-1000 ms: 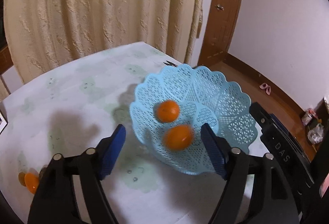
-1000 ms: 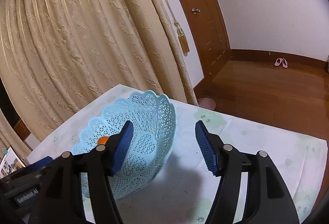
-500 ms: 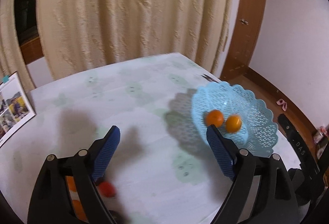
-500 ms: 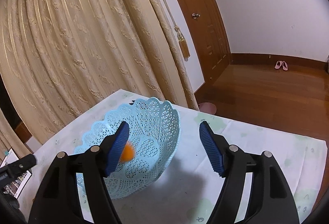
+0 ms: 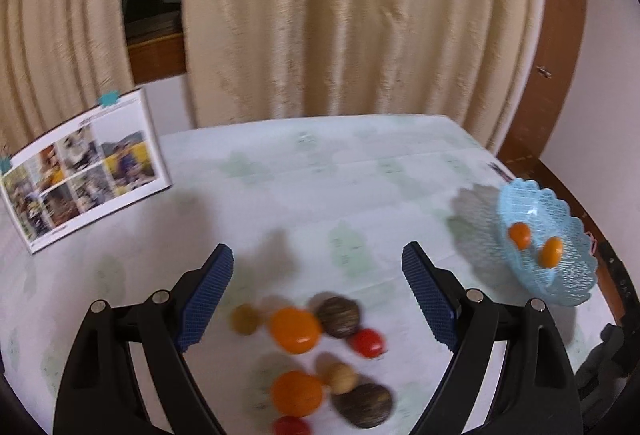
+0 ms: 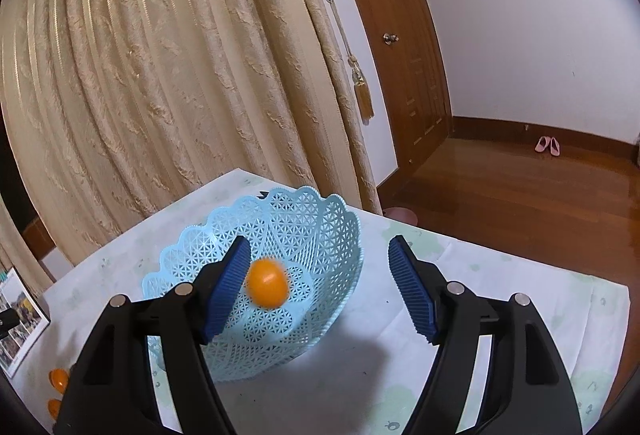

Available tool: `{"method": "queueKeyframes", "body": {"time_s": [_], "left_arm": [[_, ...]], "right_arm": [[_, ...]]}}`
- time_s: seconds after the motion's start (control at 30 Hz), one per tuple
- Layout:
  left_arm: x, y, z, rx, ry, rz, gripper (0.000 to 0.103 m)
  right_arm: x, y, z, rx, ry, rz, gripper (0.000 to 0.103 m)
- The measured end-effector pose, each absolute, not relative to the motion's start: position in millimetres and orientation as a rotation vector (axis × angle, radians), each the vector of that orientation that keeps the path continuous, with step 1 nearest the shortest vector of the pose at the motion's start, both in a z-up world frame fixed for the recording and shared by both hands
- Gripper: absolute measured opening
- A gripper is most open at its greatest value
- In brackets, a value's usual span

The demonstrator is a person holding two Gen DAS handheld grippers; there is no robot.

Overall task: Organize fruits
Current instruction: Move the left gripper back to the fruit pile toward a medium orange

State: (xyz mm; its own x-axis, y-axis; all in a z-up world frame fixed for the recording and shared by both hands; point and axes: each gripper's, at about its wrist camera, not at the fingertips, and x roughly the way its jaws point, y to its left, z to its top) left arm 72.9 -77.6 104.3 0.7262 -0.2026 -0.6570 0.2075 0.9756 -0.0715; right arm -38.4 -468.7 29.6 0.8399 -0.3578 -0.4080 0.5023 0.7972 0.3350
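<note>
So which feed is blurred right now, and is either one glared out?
Left wrist view: motion-smeared, the loose fruit pile and photo sheet soft. Right wrist view: sharp, except the smeared orange fruit in the blue basket; only mild sheen on the wood floor. Both bend at the edges.

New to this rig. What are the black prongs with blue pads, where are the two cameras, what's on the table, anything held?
No robot arm: a person holds a two-finger gripper in each hand, and a fisheye camera on each looks along its fingers. The left gripper, open and empty, is above a blurred pile of loose fruit on the table: orange, brown, tan and red pieces. A photo booklet stands at the left. The right gripper, also open and empty, faces the blue lattice basket. The left view shows two orange fruits in the basket.
</note>
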Motion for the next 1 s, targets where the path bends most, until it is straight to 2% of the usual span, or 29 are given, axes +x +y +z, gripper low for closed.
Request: {"method": "queueKeyframes", "body": {"time_s": [0.43, 0.53, 0.67, 0.9, 1.0], "left_arm": [[78, -36, 54, -0.025, 0.839, -0.158, 0.086], [75, -38, 50, -0.019, 0.853, -0.188, 0.078], [75, -45, 44, -0.022, 0.884, -0.22, 0.068], [75, -63, 30, -0.015, 0.929, -0.266, 0.057], [79, -67, 27, -0.021, 0.938, -0.282, 0.047]], "right_arm": [[-41, -445, 26, 0.364, 0.344, -0.474, 0.074], [-43, -444, 25, 0.367, 0.346, -0.472, 0.078], [-44, -440, 25, 0.365, 0.347, -0.464, 0.078], [-46, -427, 24, 0.392, 0.372, -0.379, 0.078], [-45, -415, 24, 0.392, 0.391, -0.317, 0.078]]}}
